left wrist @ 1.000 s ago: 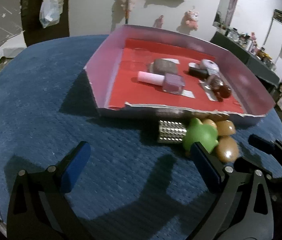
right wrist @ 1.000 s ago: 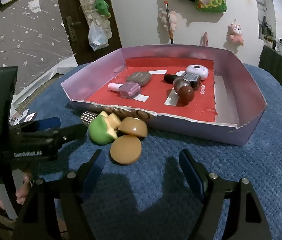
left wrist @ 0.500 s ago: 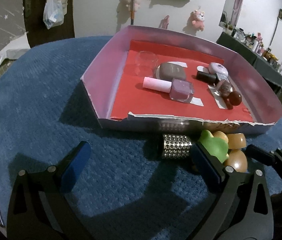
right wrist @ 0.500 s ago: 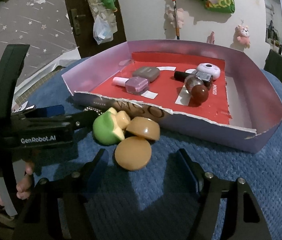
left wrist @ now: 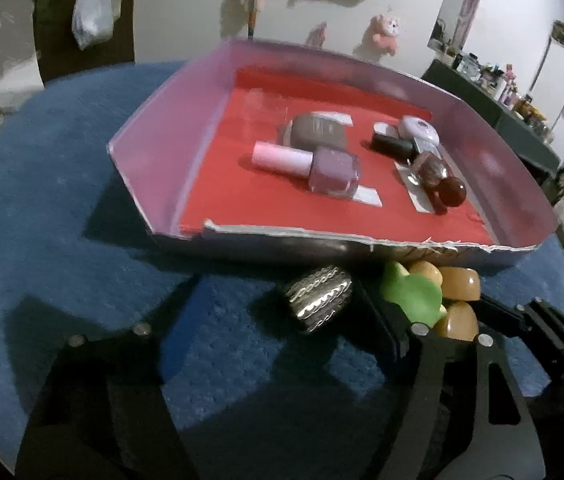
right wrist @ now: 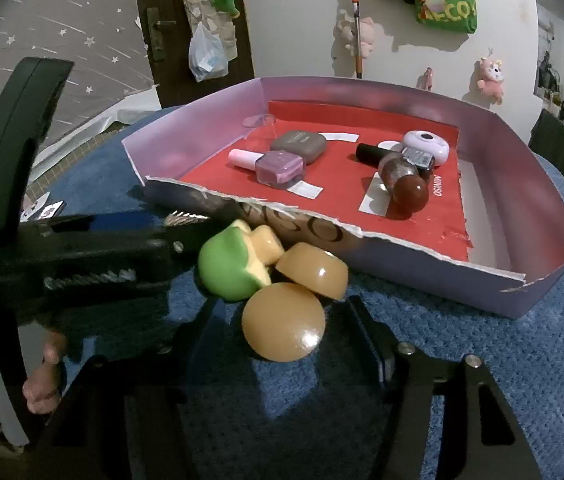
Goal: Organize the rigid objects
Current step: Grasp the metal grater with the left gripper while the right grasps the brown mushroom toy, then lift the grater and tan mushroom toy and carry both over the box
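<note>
A studded silver cylinder [left wrist: 317,304] lies on the blue cloth just in front of the box. My left gripper [left wrist: 278,296] is closing around it: the cylinder sits by the right finger, and a gap remains on the left. Next to it lie a green toy fruit [right wrist: 226,268], a small yellow piece [right wrist: 266,240] and two tan domes. The nearer tan dome [right wrist: 283,322] lies between the fingers of my right gripper [right wrist: 282,310], which is closing, with the pads still apart from it. The other dome [right wrist: 313,268] rests against the box wall.
The lilac box [right wrist: 441,280] with a red floor holds a pink nail polish bottle [right wrist: 278,166], a grey compact [right wrist: 297,146], a white round case [right wrist: 425,146] and a red-capped bottle [right wrist: 405,184]. A hand [right wrist: 42,380] grips the left tool. Cards [right wrist: 42,210] lie far left.
Both pairs of jaws have narrowed, the left around the silver cylinder, the right around the near tan dome. The cylinder now lies turned at a slant.
</note>
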Motion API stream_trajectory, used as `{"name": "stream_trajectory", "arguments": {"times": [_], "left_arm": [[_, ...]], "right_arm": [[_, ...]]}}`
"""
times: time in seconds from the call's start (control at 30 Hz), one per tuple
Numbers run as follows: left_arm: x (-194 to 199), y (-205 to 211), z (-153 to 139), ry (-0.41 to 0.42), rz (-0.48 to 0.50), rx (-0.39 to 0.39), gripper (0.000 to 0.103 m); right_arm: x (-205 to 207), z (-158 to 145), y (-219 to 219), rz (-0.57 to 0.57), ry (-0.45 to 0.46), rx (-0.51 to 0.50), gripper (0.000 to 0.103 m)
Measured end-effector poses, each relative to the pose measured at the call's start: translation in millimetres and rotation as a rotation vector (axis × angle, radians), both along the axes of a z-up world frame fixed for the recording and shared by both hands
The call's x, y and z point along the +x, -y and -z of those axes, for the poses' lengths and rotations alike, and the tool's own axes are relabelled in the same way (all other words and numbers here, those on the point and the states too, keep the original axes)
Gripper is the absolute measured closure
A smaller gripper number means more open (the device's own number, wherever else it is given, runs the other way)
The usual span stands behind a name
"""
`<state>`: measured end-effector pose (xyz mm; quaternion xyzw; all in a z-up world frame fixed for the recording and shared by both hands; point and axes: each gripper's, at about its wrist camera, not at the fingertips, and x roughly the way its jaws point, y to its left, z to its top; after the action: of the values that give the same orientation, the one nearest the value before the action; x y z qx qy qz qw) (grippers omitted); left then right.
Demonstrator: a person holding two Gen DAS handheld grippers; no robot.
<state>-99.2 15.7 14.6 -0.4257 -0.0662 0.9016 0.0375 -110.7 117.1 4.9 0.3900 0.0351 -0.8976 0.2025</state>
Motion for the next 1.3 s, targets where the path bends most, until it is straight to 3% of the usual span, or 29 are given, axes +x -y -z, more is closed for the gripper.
{"name": "stream_trajectory", "arguments": {"times": [0.17,0.2,0.33,0.53,1.3], "left_arm": [[2.6,1.6,-0.6,0.003,0.023,0.013,0.057],[4.4,1.8,-0.9,0.001,0.032,0.021,0.066],[10.8,-1.1,-0.9,-0.005,0.047,0.006,0.067],[15.9,2.4,-4.3,0.0,0.052,0.046,0.067],[45.9,-10.0,-28.8,-0.069,0.092,0.063,0.067]], "right_arm": [[-0.3,-0.4,-2.5,0.013,-0.003,0.01,0.054],[-0.9,-0.7,-4.6,0.014,0.001,0.002,0.055],[-0.2,-1.8,-6.6,0.001,0.012,-0.017,0.063],[4.5,-5.5,-8.8,0.006,0.002,-0.023,0.063],[37.2,-37.3,-11.3,-0.018,-0.078,-0.074,0.063]]}}
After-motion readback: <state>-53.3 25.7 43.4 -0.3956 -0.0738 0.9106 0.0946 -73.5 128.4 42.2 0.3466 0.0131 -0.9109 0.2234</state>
